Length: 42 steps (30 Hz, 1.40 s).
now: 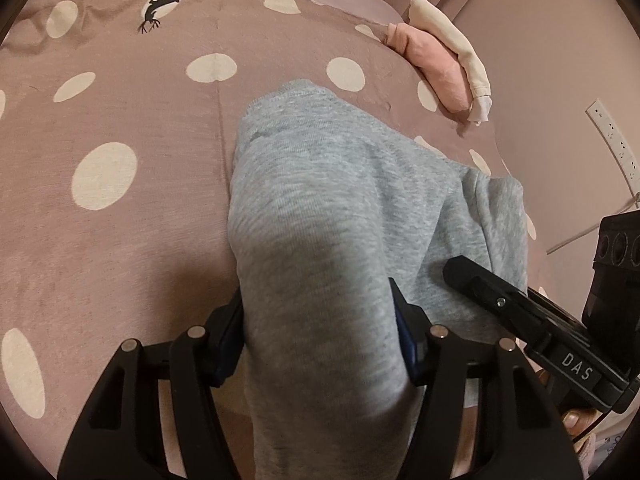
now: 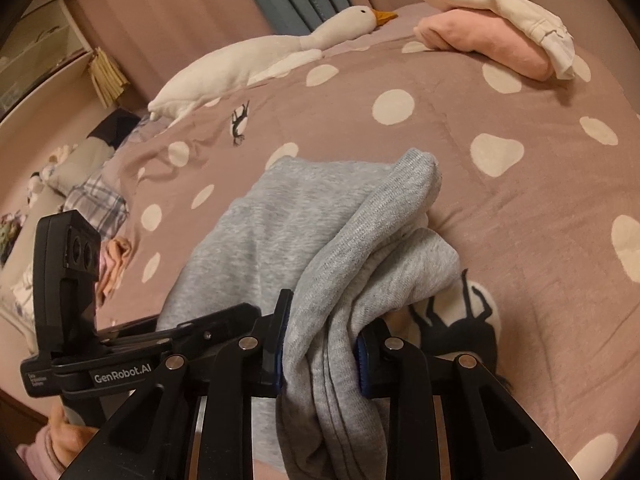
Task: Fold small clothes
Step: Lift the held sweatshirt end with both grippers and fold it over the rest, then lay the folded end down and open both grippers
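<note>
The grey knit garment (image 1: 320, 208) is the piece in hand; whether it is small trousers or a top cannot be told, since it is bunched. Its near end is lifted off the dotted bedspread (image 1: 120, 112), while the far end, with a stitched hem, lies on the cover toward the middle of the bed.

The left gripper (image 1: 320, 344) has its jaws set fairly wide and pressed against a thick roll of the grey cloth, which fills the gap between the blue pads. The right gripper (image 2: 322, 350) stands narrower and clamps a gathered, several-layer bundle of the same garment; folds spill out above and below its pads. In the left wrist view the right tool reaches in from the right edge, close beside the cloth.

This looks like the carry part of a fold: both near corners are raised, ready to be taken over onto the far part. The next move calls for both hands to travel forward together and level, keeping the edge taut between them, then lowering it so hem meets hem before letting go. The right side's bunching may leave a lump unless it is spread.

At the far right corner of the bed lie a folded pink garment (image 2: 488, 44) with a cream garment (image 2: 496, 4) on top. A plush goose (image 2: 256, 56) lies along the far edge.
</note>
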Available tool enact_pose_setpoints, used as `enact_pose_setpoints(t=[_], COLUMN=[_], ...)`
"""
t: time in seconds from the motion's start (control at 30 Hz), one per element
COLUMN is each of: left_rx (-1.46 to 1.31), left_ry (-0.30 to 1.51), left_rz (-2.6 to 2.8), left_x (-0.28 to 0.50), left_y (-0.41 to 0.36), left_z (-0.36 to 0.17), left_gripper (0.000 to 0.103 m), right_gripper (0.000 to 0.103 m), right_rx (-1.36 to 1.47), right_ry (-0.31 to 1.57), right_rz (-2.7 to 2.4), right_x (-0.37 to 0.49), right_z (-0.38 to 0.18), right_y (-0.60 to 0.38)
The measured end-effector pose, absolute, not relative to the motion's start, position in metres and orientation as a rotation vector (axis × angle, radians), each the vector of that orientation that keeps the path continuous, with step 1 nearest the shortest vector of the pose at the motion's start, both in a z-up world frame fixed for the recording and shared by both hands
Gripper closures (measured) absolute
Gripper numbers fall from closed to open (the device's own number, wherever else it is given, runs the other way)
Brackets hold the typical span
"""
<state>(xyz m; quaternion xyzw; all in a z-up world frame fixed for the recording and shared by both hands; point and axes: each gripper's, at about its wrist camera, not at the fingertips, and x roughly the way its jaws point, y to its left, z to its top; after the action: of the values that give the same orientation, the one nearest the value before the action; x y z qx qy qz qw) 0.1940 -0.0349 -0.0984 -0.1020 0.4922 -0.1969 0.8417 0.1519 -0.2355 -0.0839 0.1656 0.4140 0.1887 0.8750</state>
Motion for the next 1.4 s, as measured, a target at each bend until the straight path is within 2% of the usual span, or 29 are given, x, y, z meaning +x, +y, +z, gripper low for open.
enact_pose_setpoints(t=[0.47, 0.77, 1.1, 1.2, 1.27, 1.33, 1.4], left_rx=[-0.222, -0.233, -0.192, -0.191, -0.184, -0.183, -0.182], left_ry=[1.019, 1.072, 1.066, 1.066, 1.063, 1.06, 1.058], left_rz=[-0.375, -0.329, -0.322, -0.32, -0.314, -0.312, -0.312], left_x=[0.176, 0.179, 0.174, 0.172, 0.169, 0.166, 0.163], left_y=[-0.011, 0.002, -0.001, 0.002, 0.004, 0.006, 0.008], left_z=[-0.091, -0.114, -0.119, -0.119, -0.119, -0.12, -0.121], left_gripper=[0.04, 0.04, 0.033, 0.03, 0.028, 0.026, 0.024], right_gripper=[0.075, 0.075, 0.074, 0.07, 0.058, 0.051, 0.048], right_rx=[0.301, 0.287, 0.441, 0.497, 0.528, 0.554, 0.586], right_ry=[0.852, 0.907, 0.992, 1.016, 1.026, 1.036, 1.045], right_rz=[0.436, 0.44, 0.423, 0.406, 0.39, 0.375, 0.369], right_x=[0.146, 0.158, 0.161, 0.159, 0.157, 0.157, 0.156], right_z=[-0.075, -0.093, -0.116, -0.124, -0.128, -0.132, -0.136], right_y=[-0.211, -0.195, -0.219, -0.226, -0.231, -0.236, -0.239])
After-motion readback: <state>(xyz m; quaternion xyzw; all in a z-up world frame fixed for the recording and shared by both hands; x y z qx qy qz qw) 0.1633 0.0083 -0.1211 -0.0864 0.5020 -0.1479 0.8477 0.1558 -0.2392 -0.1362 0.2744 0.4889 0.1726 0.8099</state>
